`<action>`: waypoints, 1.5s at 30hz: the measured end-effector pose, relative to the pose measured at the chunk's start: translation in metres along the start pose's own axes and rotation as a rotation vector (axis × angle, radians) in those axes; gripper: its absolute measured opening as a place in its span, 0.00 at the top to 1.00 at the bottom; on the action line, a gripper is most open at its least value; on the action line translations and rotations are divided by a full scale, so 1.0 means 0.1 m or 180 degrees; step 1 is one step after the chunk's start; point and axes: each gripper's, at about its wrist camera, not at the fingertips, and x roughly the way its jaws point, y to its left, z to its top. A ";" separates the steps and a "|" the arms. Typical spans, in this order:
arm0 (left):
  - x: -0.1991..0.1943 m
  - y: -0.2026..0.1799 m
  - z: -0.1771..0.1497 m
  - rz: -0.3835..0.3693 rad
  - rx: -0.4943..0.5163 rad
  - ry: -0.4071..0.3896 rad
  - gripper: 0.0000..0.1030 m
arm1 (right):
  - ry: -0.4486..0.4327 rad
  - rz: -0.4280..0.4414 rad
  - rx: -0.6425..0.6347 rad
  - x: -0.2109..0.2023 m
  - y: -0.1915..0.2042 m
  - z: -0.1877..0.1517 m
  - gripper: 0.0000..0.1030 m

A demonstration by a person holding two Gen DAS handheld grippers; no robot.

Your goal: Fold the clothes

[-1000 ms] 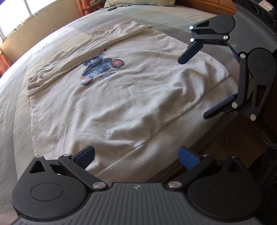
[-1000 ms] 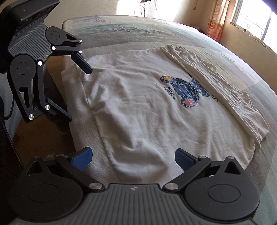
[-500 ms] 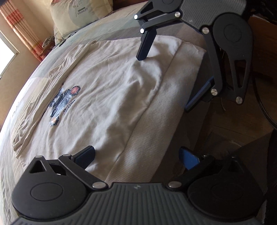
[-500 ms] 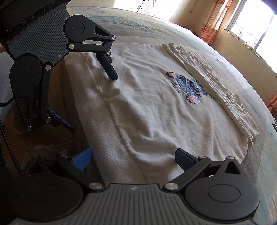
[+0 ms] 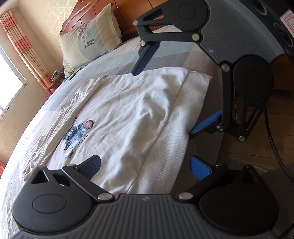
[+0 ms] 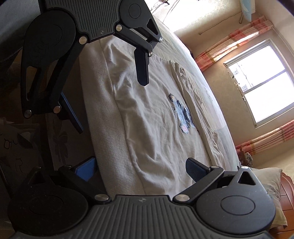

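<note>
A white T-shirt (image 5: 125,117) with a dark blue print (image 5: 77,134) lies flat on the bed, its far side folded over; it also shows in the right wrist view (image 6: 152,125). My left gripper (image 5: 147,167) is open over the shirt's near edge by the bed's side. My right gripper (image 6: 141,169) is open at the shirt's other end. Each gripper shows in the other's view: the right gripper (image 5: 170,103), the left gripper (image 6: 110,103). Neither holds cloth.
A white ribbed strip of mattress edge (image 5: 176,132) runs beside the shirt. A pillow (image 5: 90,40) leans on the wooden headboard (image 5: 128,16). A window (image 6: 261,80) with striped curtains is across the bed. The wooden floor (image 5: 275,114) lies beside the bed.
Both grippers have swung around to the shirt's near edge at the bed's side and tilted, facing each other along it. Both stay open.
</note>
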 end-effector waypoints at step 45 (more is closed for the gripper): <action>0.05 0.37 0.12 0.0012 -0.0215 -0.0051 0.01 | 0.0088 -0.0102 0.0020 0.07 -0.01 0.01 0.00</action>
